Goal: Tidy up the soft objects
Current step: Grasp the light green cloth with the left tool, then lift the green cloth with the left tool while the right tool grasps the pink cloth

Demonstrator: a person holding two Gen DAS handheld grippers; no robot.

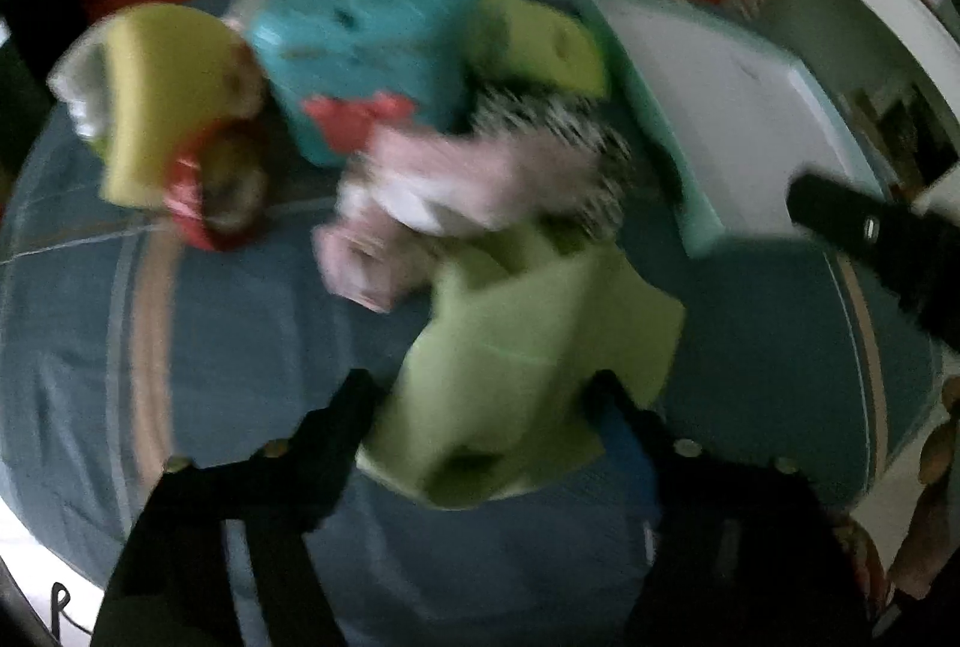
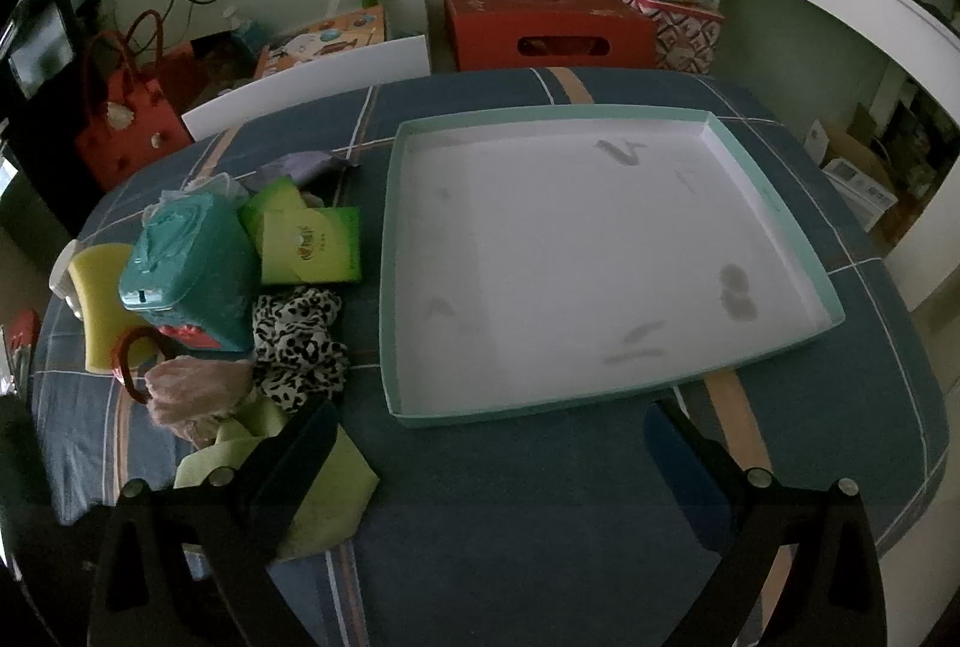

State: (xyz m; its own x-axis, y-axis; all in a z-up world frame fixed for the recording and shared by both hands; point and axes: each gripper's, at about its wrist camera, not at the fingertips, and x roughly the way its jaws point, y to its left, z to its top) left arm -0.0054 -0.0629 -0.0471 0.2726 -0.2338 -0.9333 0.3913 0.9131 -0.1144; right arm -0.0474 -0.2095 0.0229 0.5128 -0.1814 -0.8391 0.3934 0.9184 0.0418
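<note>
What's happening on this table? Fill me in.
A person with two handheld grippers is sorting soft items. The left gripper has the light green cloth between its fingers, though blur hides whether it is clamped. The right gripper hangs open over the tablecloth, holding nothing. The shallow white tray is empty; the pile sits beside it.

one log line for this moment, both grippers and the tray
left gripper: around light green cloth, grip unclear (blur) | right gripper: open, nothing held | tray: no items inside | pile: left of tray
</note>
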